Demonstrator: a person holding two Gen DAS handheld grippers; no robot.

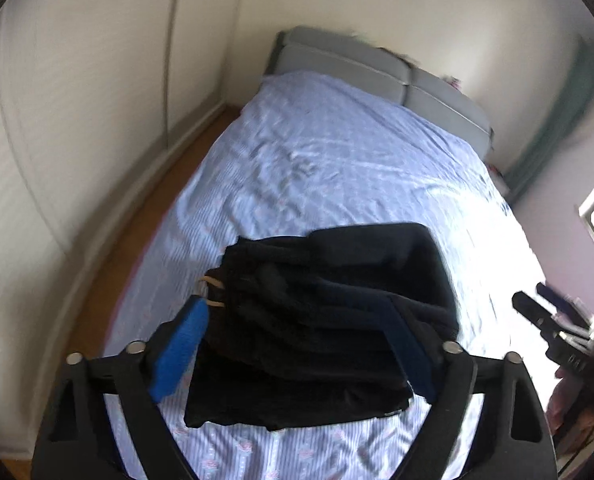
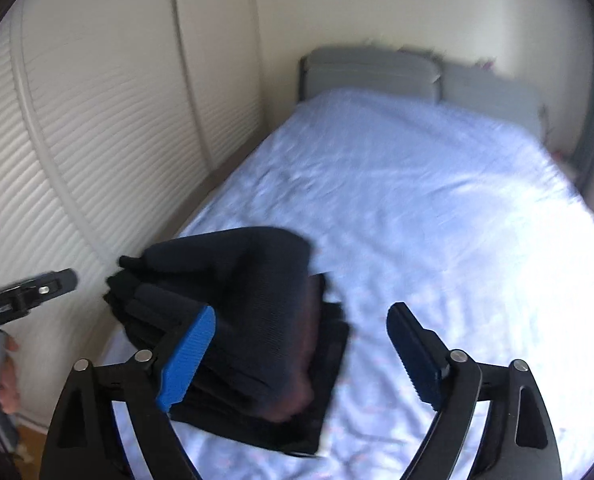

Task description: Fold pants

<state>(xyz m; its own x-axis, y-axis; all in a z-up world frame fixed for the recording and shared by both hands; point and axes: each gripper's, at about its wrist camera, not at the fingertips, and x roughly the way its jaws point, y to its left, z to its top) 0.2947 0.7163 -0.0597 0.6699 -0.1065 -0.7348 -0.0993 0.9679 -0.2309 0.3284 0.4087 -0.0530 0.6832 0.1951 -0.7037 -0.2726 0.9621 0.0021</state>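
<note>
Black and blue-padded, the left gripper (image 1: 293, 344) stood with its jaws wide apart, framing but not pinching the folded bundle of dark navy knit pants (image 1: 321, 328); that spread, I judged, meant the fold was set down and released; the pants lay in a compact stack on the pale blue striped bed sheet (image 1: 317, 160), toward six o'clock of the bed. The right gripper (image 2: 305, 352) was likewise agape, empty, the stack at its nine o'clock. Only the left view showed tan drawstring loops (image 1: 213, 292) at the waistband; only the right view showed the white louvred wardrobe door (image 2: 97, 140) at ten o'clock; farthest, a grey padded headboard (image 1: 361, 68) at twelve.
</note>
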